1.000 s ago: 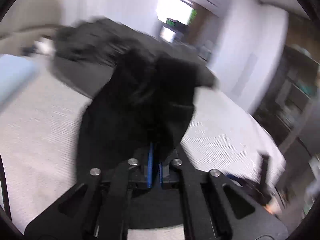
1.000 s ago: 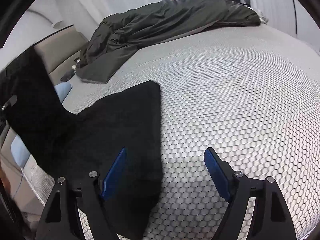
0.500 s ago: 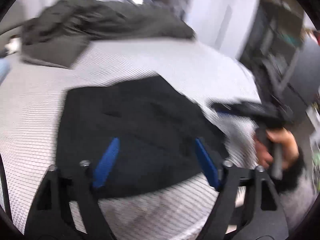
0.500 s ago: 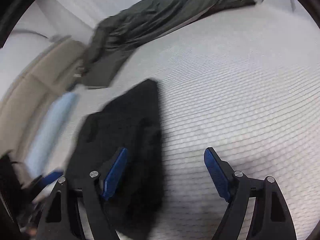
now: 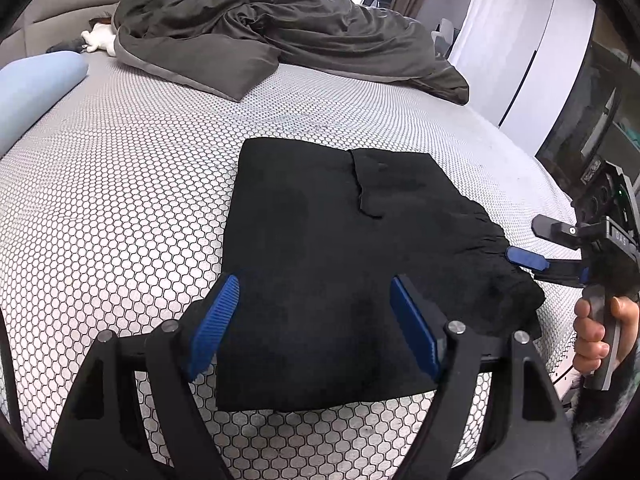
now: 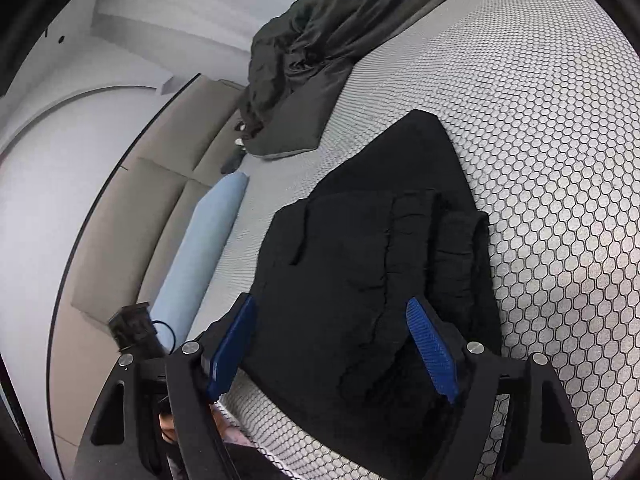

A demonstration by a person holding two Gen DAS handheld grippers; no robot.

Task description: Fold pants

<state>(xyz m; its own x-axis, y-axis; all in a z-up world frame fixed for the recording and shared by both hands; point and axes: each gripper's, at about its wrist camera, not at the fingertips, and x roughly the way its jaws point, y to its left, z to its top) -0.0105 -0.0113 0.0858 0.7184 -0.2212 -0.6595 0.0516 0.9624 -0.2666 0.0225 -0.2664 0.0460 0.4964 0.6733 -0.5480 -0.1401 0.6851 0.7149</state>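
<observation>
The black pants (image 5: 344,248) lie folded in a flat rectangle on the honeycomb-patterned mattress (image 5: 120,200). My left gripper (image 5: 316,320) hovers open over their near edge, blue pads spread wide and nothing pinched. At the right edge of the left wrist view a hand (image 5: 592,328) holds my right gripper (image 5: 524,258) beside the gathered waistband end. In the right wrist view the pants (image 6: 380,260) show stacked layers, and the right gripper (image 6: 332,344) stands open above them with the cloth under its pads, not clamped.
A crumpled dark grey duvet (image 5: 280,28) covers the far side of the bed. A light blue pillow (image 5: 36,84) lies along the beige headboard (image 6: 132,208). A dark cabinet (image 5: 592,100) stands past the bed's right edge.
The left gripper let go of the hanging pants, opened wide and sank lower. The pants now lie folded flat. The right gripper swung round to face them.
</observation>
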